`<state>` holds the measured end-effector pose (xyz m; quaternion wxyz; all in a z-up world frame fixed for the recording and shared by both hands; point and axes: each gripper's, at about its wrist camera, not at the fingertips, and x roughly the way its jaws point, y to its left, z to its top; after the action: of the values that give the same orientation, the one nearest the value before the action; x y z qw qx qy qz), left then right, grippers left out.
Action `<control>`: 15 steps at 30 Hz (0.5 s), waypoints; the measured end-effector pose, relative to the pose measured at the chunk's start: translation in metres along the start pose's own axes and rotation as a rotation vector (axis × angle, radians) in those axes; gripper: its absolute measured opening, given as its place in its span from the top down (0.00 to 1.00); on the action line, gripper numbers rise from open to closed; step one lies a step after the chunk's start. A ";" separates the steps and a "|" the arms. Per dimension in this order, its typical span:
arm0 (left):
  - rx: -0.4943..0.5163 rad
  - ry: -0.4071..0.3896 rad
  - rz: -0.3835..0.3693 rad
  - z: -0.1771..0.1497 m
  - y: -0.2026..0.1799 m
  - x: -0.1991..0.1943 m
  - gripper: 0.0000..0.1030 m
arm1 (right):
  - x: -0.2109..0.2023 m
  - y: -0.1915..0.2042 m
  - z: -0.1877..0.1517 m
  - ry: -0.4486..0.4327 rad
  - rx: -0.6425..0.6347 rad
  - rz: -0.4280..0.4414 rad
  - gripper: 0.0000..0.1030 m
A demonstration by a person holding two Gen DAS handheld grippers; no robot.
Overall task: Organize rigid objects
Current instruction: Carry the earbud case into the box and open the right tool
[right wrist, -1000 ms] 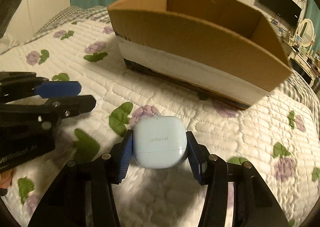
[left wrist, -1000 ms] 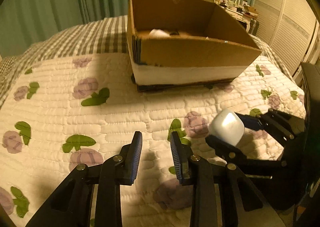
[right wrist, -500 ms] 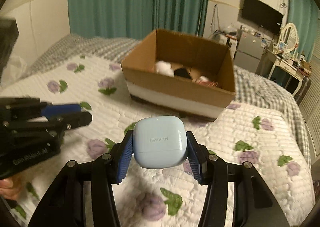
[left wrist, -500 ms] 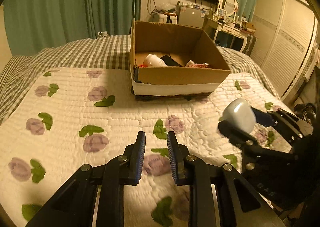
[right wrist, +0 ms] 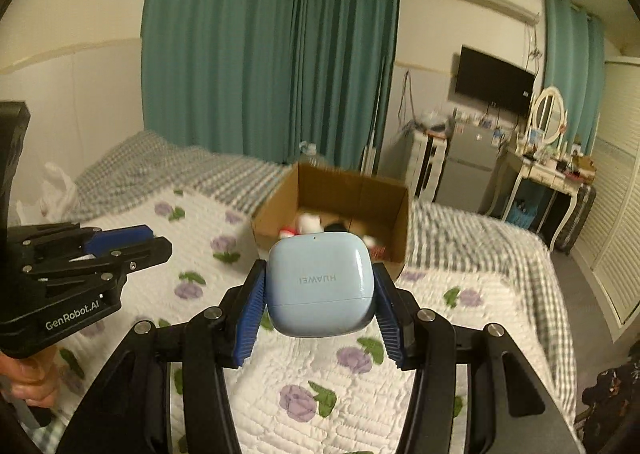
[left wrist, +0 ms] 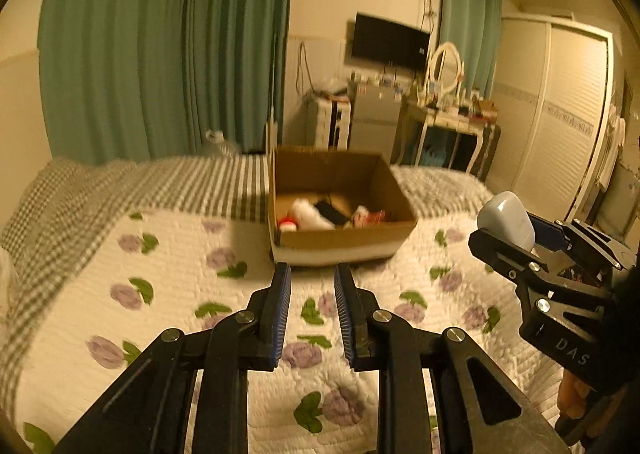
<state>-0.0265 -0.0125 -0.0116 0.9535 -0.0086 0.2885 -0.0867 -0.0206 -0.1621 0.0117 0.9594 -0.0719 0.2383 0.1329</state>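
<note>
Right wrist view shows you the bed (right wrist: 460, 338) first, its white quilt printed with purple flowers and a grey checked blanket beyond it. On the quilt sits the open cardboard box (right wrist: 344, 194), with a white bottle, something dark and something red lying blurred inside. Your right gripper (right wrist: 320, 294) holds the pale blue earbud case (right wrist: 320, 286) in the air in front of the box, clear of the quilt; its blue fingers (right wrist: 250, 318) pinch the case from both sides, and the printed brand name reads upside down. To the left your left gripper (right wrist: 132, 244) hangs over the quilt. In the left wrist view its fingers (left wrist: 280, 318) are drawn in to their narrowest with a slim gap showing between the pads and nothing in it.
</note>
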 end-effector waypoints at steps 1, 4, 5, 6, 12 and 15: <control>0.001 -0.014 -0.001 0.004 0.000 -0.005 0.77 | -0.005 0.001 0.004 -0.014 0.001 -0.001 0.51; -0.001 -0.067 -0.002 0.015 0.001 -0.020 0.77 | -0.019 0.003 0.016 -0.055 0.001 -0.004 0.51; -0.002 -0.091 0.001 0.019 0.002 -0.026 0.77 | -0.023 0.004 0.020 -0.068 0.000 -0.005 0.51; -0.003 -0.111 0.003 0.023 0.002 -0.030 0.77 | -0.027 0.005 0.024 -0.079 -0.002 -0.005 0.51; -0.011 -0.271 -0.001 0.048 0.005 -0.060 0.77 | -0.048 0.009 0.050 -0.154 -0.002 -0.008 0.51; -0.017 -0.331 0.003 0.061 0.008 -0.070 0.77 | -0.055 0.006 0.062 -0.187 0.019 -0.011 0.51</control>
<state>-0.0484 0.0047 0.0772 0.9881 -0.0302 0.1280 -0.0801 -0.0418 -0.1557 0.0920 0.9788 -0.0511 0.1484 0.1315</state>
